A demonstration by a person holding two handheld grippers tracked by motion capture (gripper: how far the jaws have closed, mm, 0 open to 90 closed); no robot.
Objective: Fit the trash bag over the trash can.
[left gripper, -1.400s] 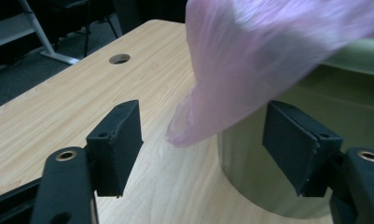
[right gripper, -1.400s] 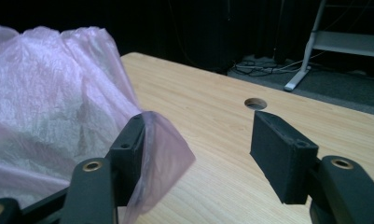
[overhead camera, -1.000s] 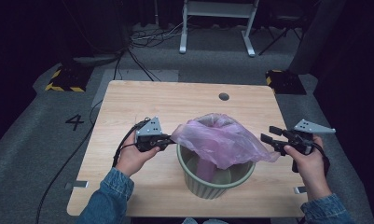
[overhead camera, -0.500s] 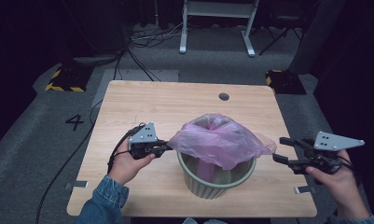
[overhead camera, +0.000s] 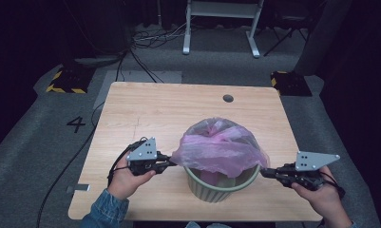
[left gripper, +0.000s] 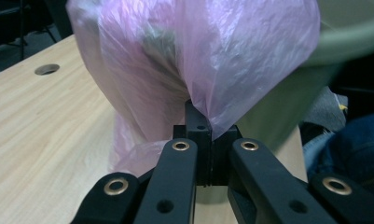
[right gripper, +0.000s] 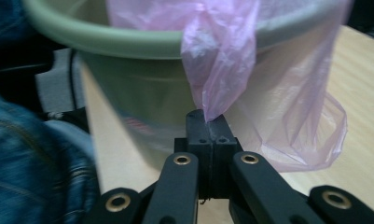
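Bin: one pale green plastic waste bin [overhead camera: 220, 186] stands upright near the near edge of the wooden table [overhead camera: 145, 109], a little right of centre.
Contents: one pink plastic bag [overhead camera: 221, 147] sits in the bin, its mouth pulled out over the rim on both sides; what lies beneath the film cannot be told.
Left claw: the left gripper [overhead camera: 168, 163] is clamped tight on the bag's left edge, just left of the bin; in the left gripper view the jaws meet with pink film pinched between them.
Right claw: the right gripper [overhead camera: 265, 173] is closed on the bag's right edge, low beside the bin's right wall; in the right gripper view a twisted strand of film rises from the pressed jaws to the rim.
Change: half a second ago the bag stood higher and wider above the bin, and the right gripper was well out to the right; now the film is drawn down over the rim and that gripper sits close against the bin.
Count: one bin, one bag, two grippers, two hands, one round hole [overhead camera: 228, 98] in the far part of the table.
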